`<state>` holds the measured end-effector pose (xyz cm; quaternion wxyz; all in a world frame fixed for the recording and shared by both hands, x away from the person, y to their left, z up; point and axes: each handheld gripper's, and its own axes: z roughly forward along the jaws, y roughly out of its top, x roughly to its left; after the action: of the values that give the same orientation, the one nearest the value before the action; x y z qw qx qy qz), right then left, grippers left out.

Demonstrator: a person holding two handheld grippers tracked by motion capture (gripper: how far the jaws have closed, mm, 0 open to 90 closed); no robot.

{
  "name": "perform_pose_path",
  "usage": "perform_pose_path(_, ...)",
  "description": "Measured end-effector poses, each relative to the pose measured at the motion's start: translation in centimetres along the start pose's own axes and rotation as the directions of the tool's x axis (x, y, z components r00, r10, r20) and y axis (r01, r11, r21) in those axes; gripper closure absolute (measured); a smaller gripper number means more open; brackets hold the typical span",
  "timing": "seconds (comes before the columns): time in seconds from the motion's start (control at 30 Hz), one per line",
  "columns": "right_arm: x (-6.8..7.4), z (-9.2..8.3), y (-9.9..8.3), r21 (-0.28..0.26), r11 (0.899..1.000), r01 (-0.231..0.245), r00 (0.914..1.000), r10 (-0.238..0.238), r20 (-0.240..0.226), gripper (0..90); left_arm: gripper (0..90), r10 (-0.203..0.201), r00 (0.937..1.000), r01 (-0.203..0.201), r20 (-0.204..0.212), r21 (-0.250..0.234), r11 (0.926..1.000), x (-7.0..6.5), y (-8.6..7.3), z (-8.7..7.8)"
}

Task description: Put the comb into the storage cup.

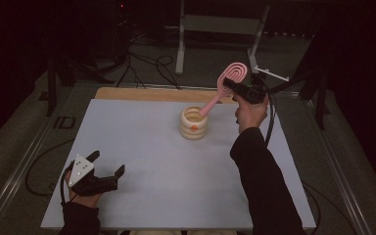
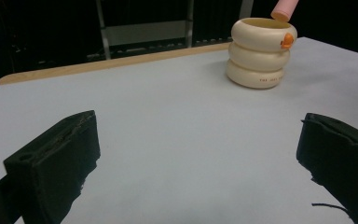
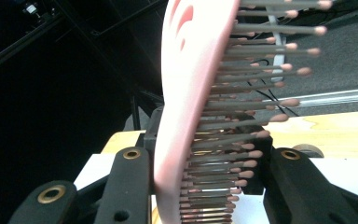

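A pink hairbrush (image 1: pixel 231 77) slants over a cream ringed holder (image 1: pixel 194 123) at the back middle of the white table, its handle end at the holder's mouth. My right gripper (image 1: pixel 234 86) is shut on the brush head; in the right gripper view the pink hairbrush (image 3: pixel 191 93) sits between the two jaws, back against one, bristles against the other. My left gripper (image 1: pixel 108 163) rests at the front left, open with nothing between its jaws. In the left gripper view, the cream holder (image 2: pixel 261 53) stands far ahead with the pink handle tip (image 2: pixel 284 9) above its rim.
A white table top (image 1: pixel 142 147) with a wooden strip (image 1: pixel 142 94) along its far edge. Behind it stand a metal frame (image 1: pixel 215 29) and loose cables (image 1: pixel 147 68) on the floor. A cable (image 1: pixel 271 117) trails from the right gripper.
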<state>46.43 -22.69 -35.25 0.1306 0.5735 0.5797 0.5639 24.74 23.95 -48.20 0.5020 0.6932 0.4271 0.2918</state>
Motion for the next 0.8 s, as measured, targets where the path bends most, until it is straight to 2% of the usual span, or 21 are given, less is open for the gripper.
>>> perform_pose_path(0.8, 0.4, 1.1, -1.0, 0.012, 1.0, 0.004, 0.9999, -0.004, -0.011, 63.6, 0.3, -0.002, 1.0, 0.002, 0.001, -0.001, 1.0, 0.0, 0.0, 0.0)
